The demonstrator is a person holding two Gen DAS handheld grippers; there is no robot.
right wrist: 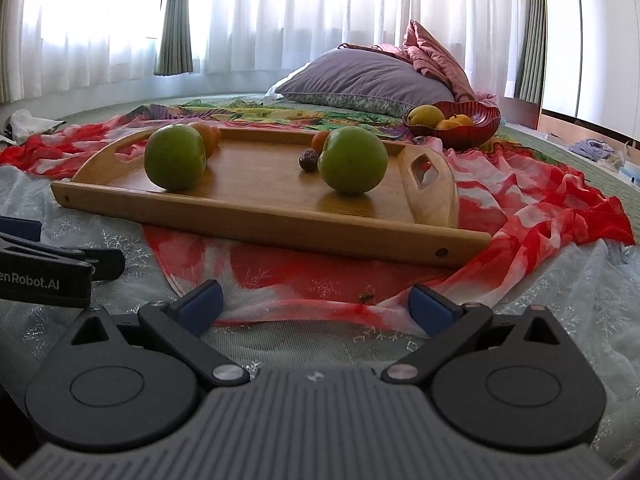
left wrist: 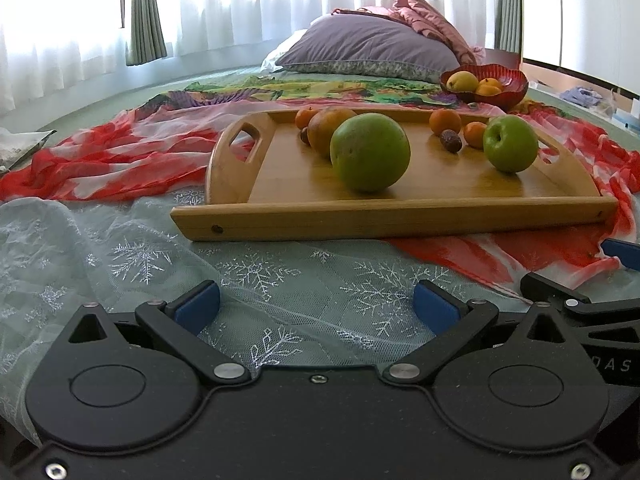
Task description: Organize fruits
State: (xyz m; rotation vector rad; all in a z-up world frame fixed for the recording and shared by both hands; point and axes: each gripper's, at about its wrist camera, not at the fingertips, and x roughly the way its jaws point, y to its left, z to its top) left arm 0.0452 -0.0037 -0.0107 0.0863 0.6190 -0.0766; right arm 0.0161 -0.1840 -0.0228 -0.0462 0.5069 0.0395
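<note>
A wooden tray (left wrist: 400,216) (right wrist: 280,220) lies on the bed and holds two green apples, a big one (left wrist: 370,152) (right wrist: 175,157) and a smaller one (left wrist: 510,143) (right wrist: 353,159), with several oranges (left wrist: 445,121) and a dark date (left wrist: 451,140) (right wrist: 309,159) behind them. A red bowl (left wrist: 516,88) (right wrist: 480,122) farther back right holds a yellow fruit and oranges. My left gripper (left wrist: 316,306) is open and empty, low over the bed in front of the tray. My right gripper (right wrist: 316,306) is open and empty too, beside it on the right.
Red-white and snowflake-patterned cloths (left wrist: 100,160) (right wrist: 540,208) cover the bed around the tray. Purple and pink pillows (left wrist: 368,46) (right wrist: 360,76) lie at the back, below curtained windows. The other gripper shows at each view's edge (left wrist: 580,304) (right wrist: 48,268).
</note>
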